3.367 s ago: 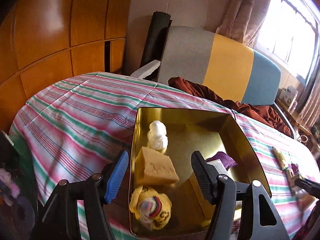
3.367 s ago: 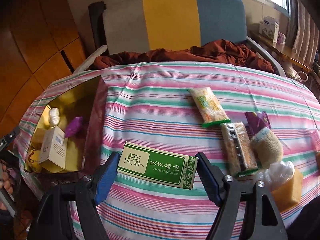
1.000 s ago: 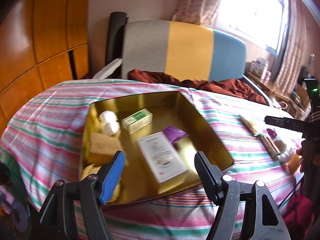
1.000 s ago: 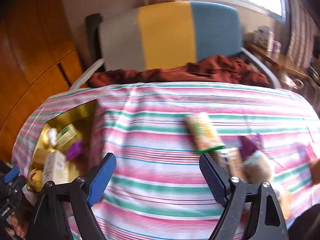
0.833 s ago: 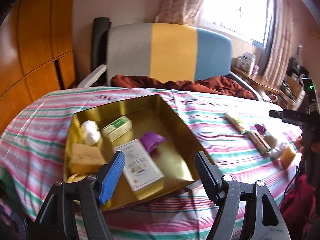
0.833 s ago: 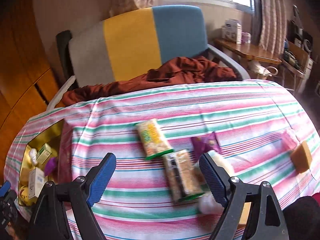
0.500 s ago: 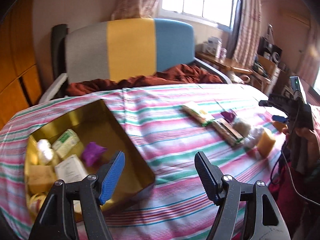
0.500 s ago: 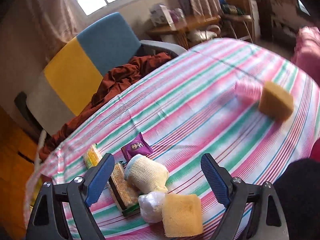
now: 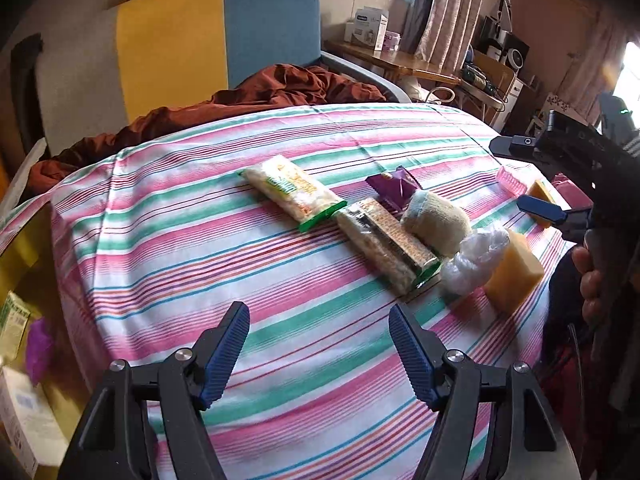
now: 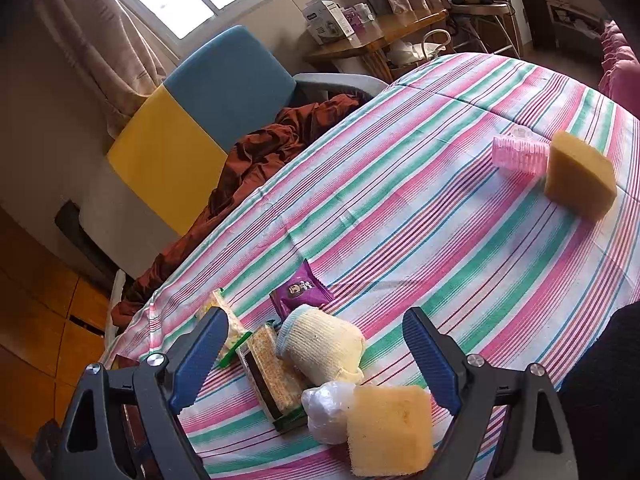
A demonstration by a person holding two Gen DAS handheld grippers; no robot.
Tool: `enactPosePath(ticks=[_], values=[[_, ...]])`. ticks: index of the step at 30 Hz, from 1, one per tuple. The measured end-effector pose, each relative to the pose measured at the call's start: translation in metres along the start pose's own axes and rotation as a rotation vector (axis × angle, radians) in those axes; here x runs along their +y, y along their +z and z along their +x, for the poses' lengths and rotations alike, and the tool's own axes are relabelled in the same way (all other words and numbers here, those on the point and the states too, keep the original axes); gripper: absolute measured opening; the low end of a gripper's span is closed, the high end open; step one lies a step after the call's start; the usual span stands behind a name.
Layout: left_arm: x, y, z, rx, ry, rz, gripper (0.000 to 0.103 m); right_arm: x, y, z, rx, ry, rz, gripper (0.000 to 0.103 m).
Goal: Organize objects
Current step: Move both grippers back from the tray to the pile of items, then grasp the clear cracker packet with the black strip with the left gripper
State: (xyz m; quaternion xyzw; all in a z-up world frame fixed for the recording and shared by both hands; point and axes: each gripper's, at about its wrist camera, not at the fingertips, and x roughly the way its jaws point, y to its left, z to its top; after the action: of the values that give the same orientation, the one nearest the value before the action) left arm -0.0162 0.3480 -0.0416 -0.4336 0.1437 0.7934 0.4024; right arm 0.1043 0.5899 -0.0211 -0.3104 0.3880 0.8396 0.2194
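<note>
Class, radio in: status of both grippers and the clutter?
Left gripper open, empty. Right gripper open over sock. Sponge, bag, snacks touching.

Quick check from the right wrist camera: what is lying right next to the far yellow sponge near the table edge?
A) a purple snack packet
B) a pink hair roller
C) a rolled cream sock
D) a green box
B: the pink hair roller lies right against the far yellow sponge on the striped tablecloth; the purple snack packet and the rolled cream sock lie in the nearer cluster.
</note>
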Motion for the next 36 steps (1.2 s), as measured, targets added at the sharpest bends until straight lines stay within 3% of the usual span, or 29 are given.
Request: enactPosePath(ticks=[11,19,24,36], values=[[-0.043,0.044,0.070,0.090,-0.048,-0.018,0.072,-0.002,0.001,0.000,0.008,0.046,0.015,0.091],[-0.053,0.059,0.113,0.136,0.010,0.017,0.071,-0.012,0.002,-0.002,0.004,0.087,0.078,0.091],[-0.039,0.043,0.099,0.071,-0.017,0.054,0.054,-0.015,0.002,0.001,0.017,0.099,0.104,0.091],[0.015,-0.058,0.018,-0.040,-0.001,0.054,0.054,-0.017,0.000,0.006,0.044,0.088,0.122,0.091]])
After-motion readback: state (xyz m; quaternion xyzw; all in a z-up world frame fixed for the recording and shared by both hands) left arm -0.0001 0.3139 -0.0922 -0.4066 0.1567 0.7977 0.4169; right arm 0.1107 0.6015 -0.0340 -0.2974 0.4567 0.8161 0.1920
